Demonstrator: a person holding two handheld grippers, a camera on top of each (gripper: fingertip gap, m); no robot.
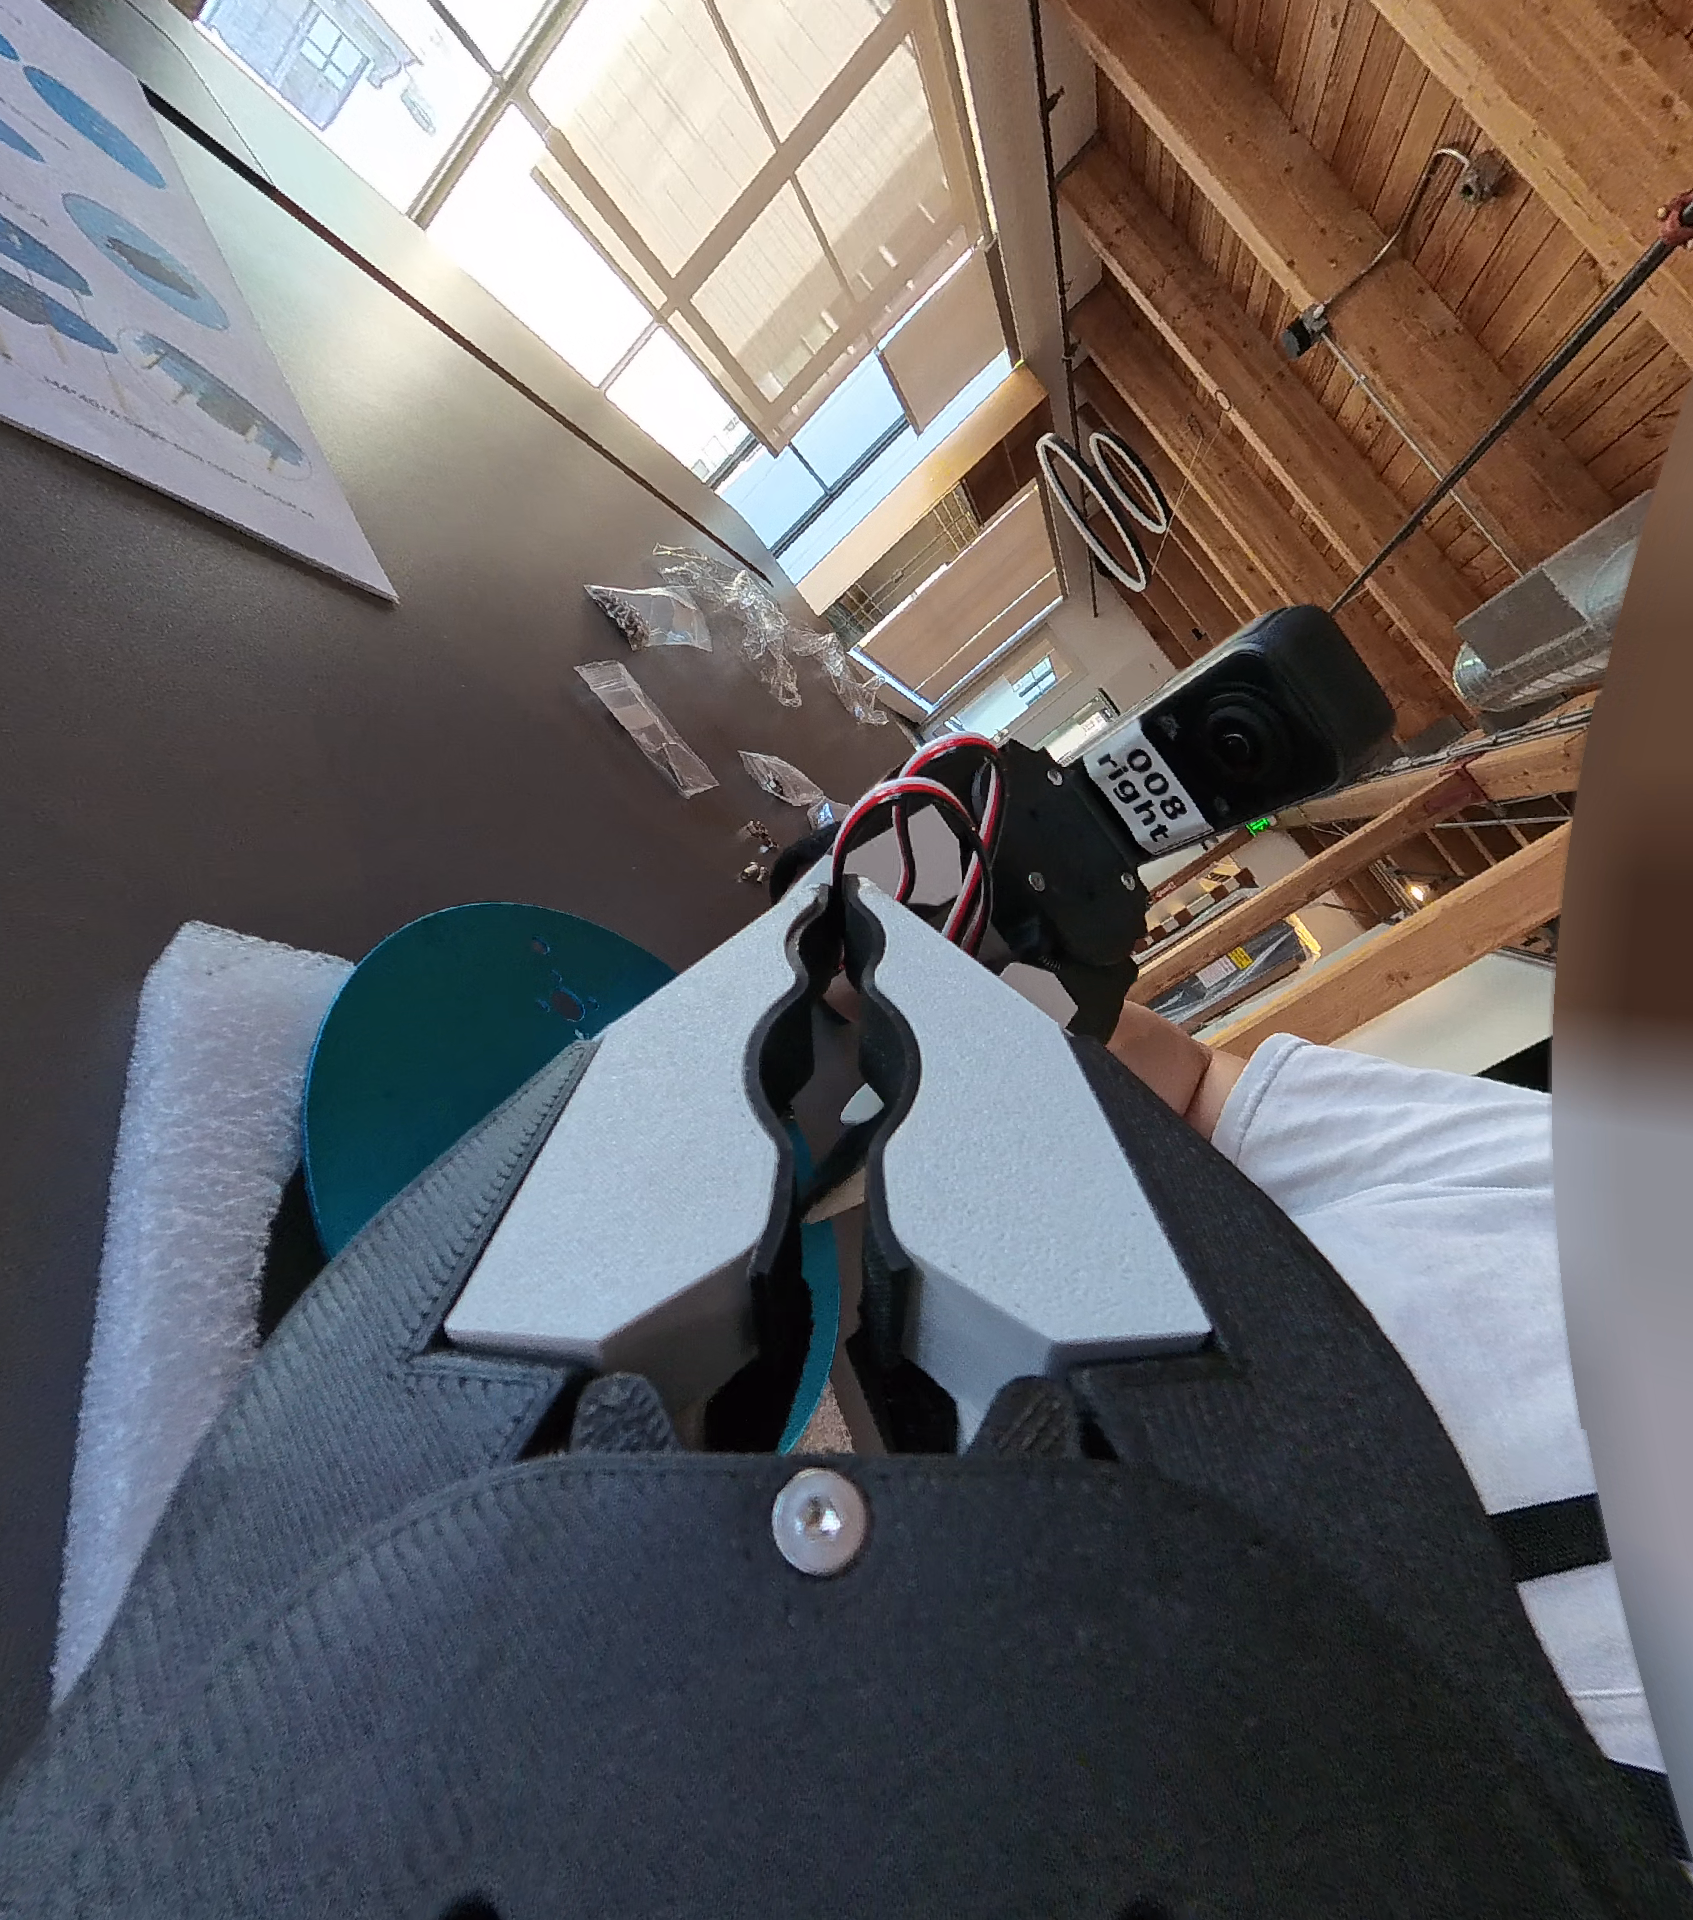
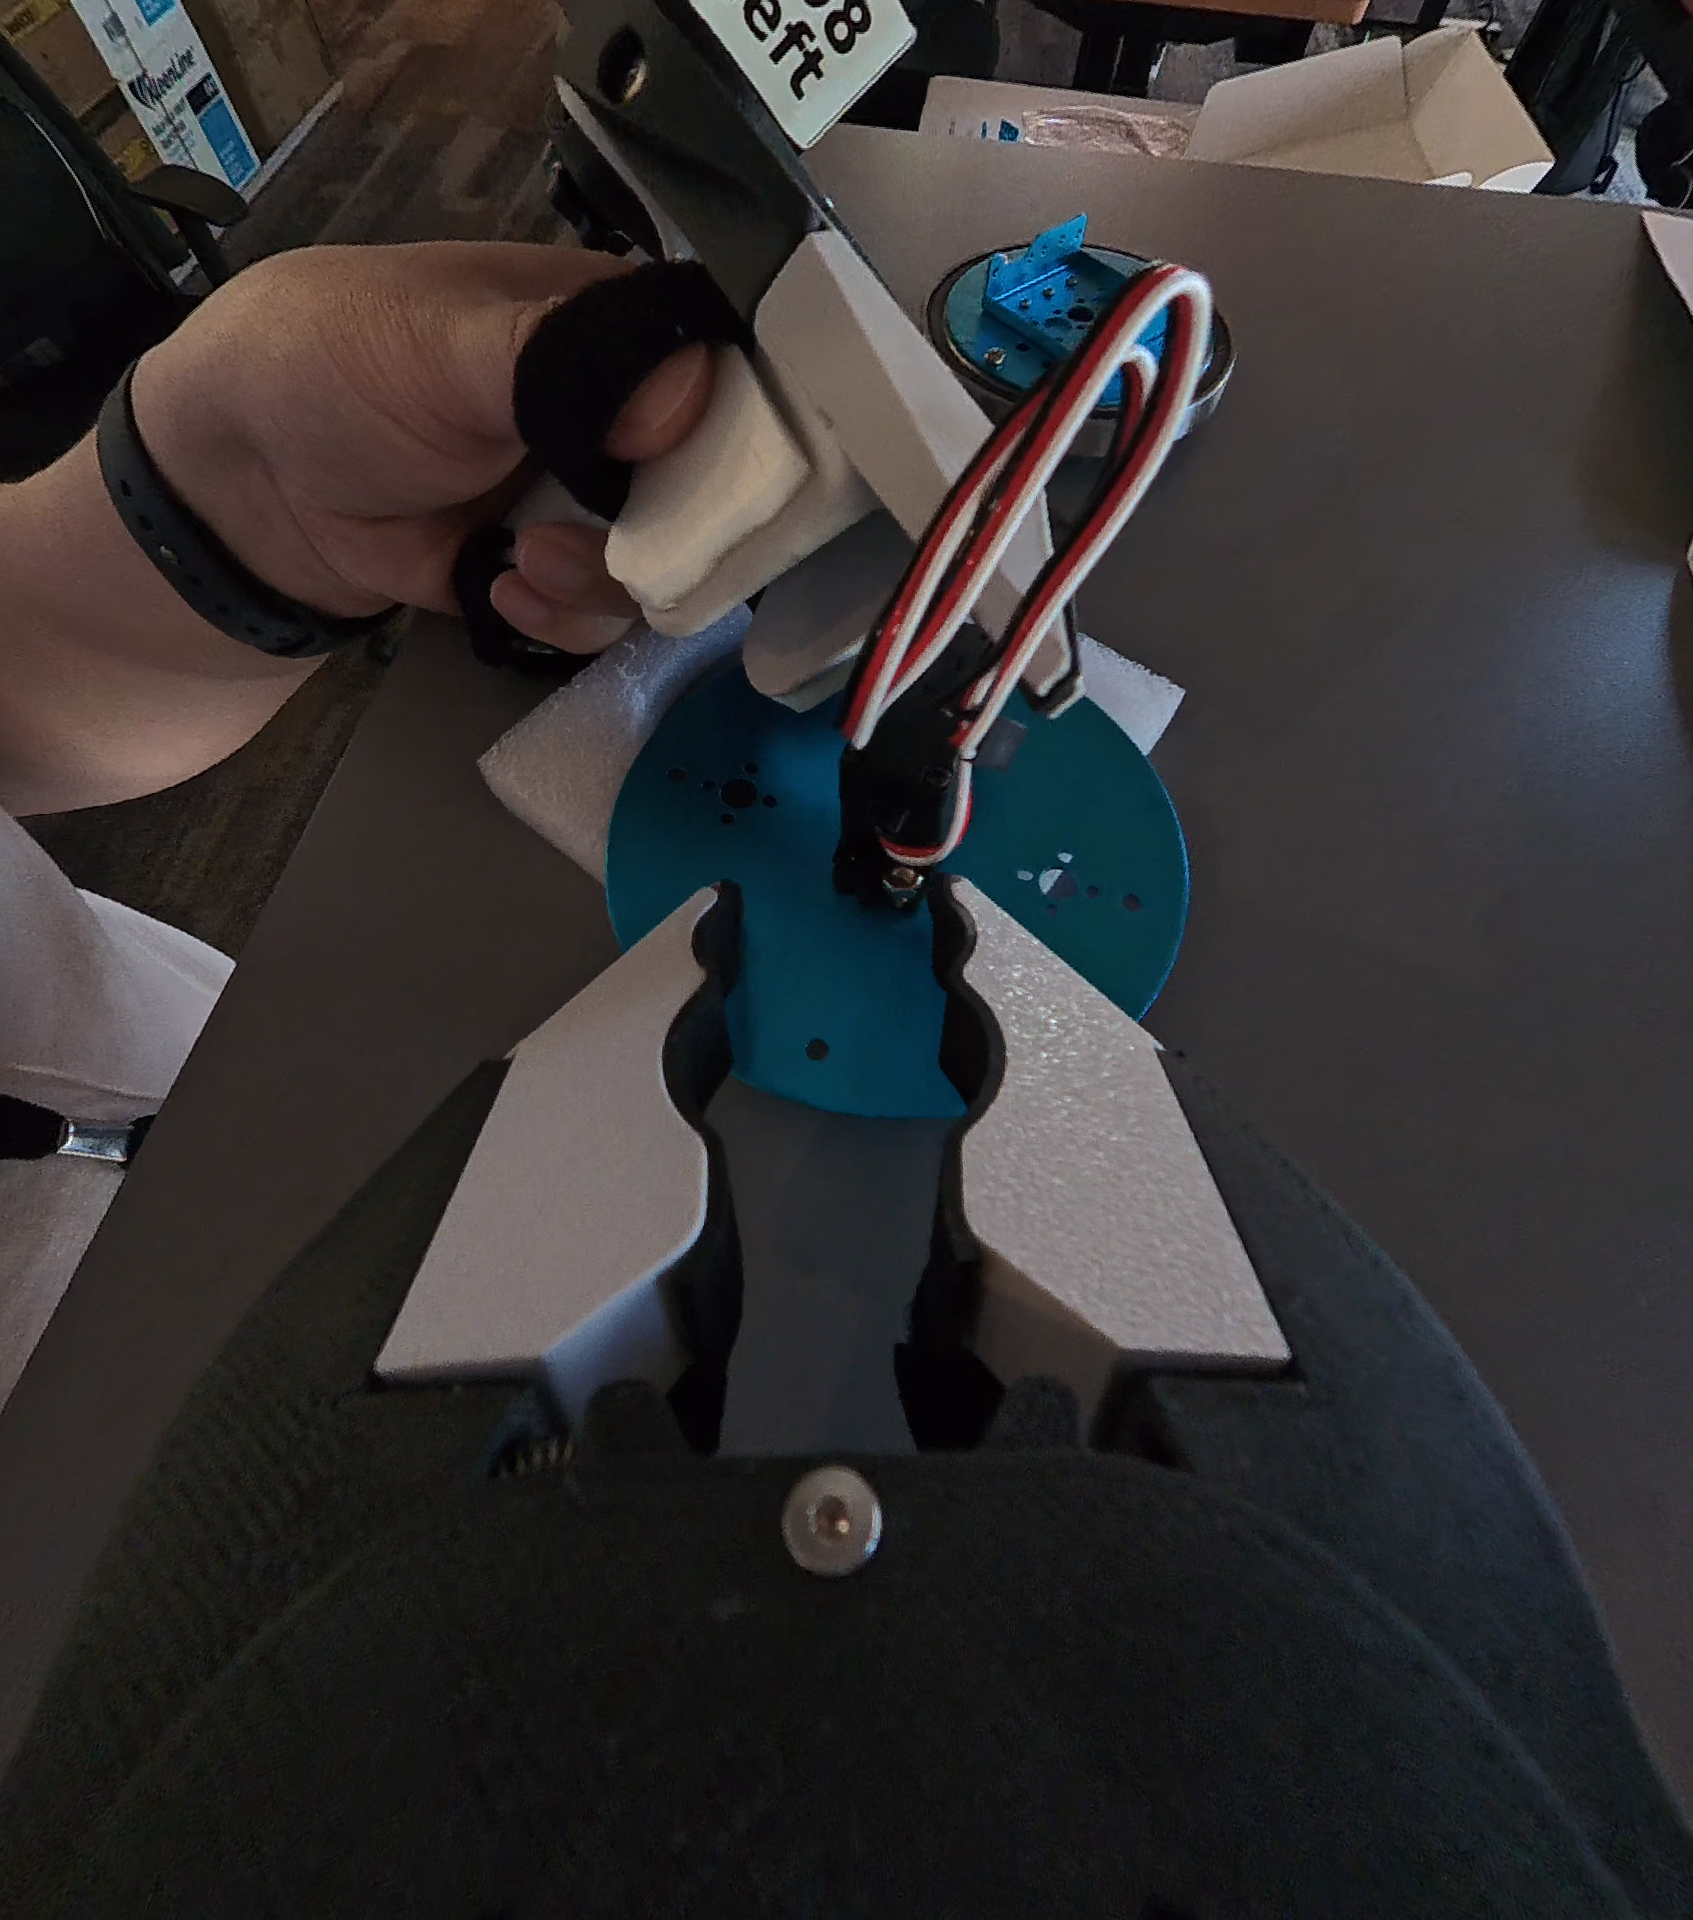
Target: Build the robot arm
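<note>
On the worktop [image 2: 1393, 831]: a blue disc [image 2: 821, 977] with small holes lies flat, its far left edge on a white foam sheet [image 2: 561, 758]
Motor: a small black motor [image 2: 899, 800] stands tilted on the middle of the disc, and a red, white and black wire loop [image 2: 1029, 468] rises from it
Left claw [image 1: 844, 914]: clenched, tips pinching the wire loop just above the disc; a hand [image 2: 333, 436] with a dark wristband grips its handle
Right claw [image 2: 837, 899]: released, holding nothing, with its tips either side of the motor's foot; I cannot tell if they touch it
Far side: a round metal part with a blue bracket [image 2: 1029, 301]
Left wrist view: clear plastic bags [image 1: 655, 717] and a printed sheet [image 1: 94, 260] lie farther along the worktop
</note>
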